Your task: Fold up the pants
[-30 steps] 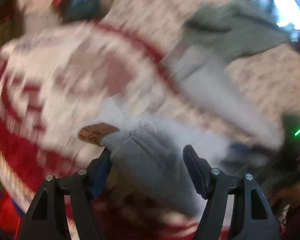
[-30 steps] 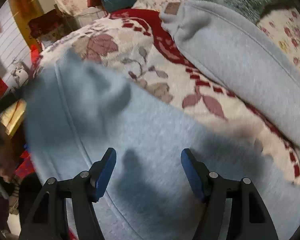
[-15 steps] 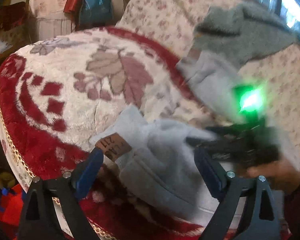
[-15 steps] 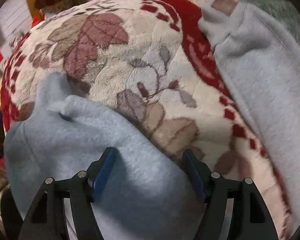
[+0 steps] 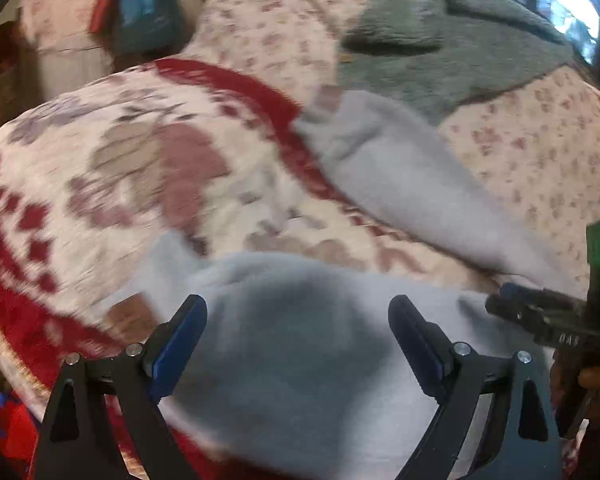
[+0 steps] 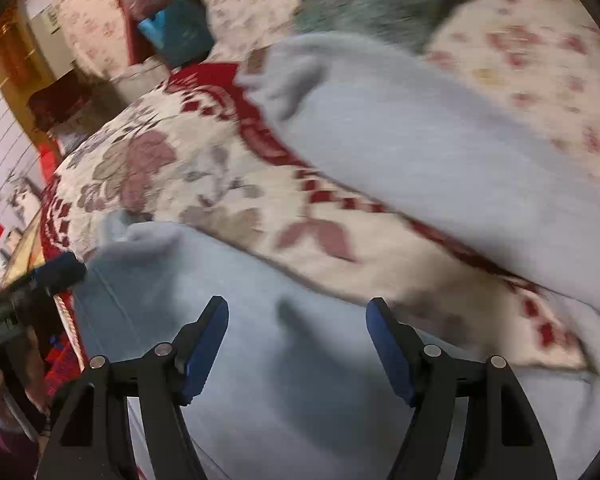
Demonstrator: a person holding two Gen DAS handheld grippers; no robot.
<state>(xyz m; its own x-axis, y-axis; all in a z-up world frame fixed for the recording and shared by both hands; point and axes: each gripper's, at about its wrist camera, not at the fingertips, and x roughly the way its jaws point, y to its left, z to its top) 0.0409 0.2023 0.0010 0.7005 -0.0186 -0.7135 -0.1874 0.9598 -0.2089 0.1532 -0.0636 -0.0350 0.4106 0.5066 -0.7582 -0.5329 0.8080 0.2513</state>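
Light grey sweatpants point(image 5: 292, 344) lie on a red and cream floral blanket point(image 5: 148, 168), legs apart in a V. The near leg point(image 6: 260, 360) runs under both grippers; the far leg point(image 6: 440, 152) stretches toward the back, a brown patch point(image 5: 326, 98) at its cuff. My left gripper point(image 5: 298, 324) is open and empty just above the near leg. My right gripper point(image 6: 296, 328) is open and empty above the same leg, further up it. The right gripper also shows at the right edge of the left wrist view point(image 5: 548, 312).
A grey-green fuzzy blanket point(image 5: 452, 48) lies at the back on a floral bedspread point(image 5: 532, 148). A teal bag point(image 5: 148, 12) and a floral pillow point(image 6: 88, 20) stand behind. The bed edge point(image 6: 66, 312) drops off at the left.
The left gripper has let go of the cuff end of the near leg and opened wide, and the leg now lies flat. Both grippers have pulled back above it.
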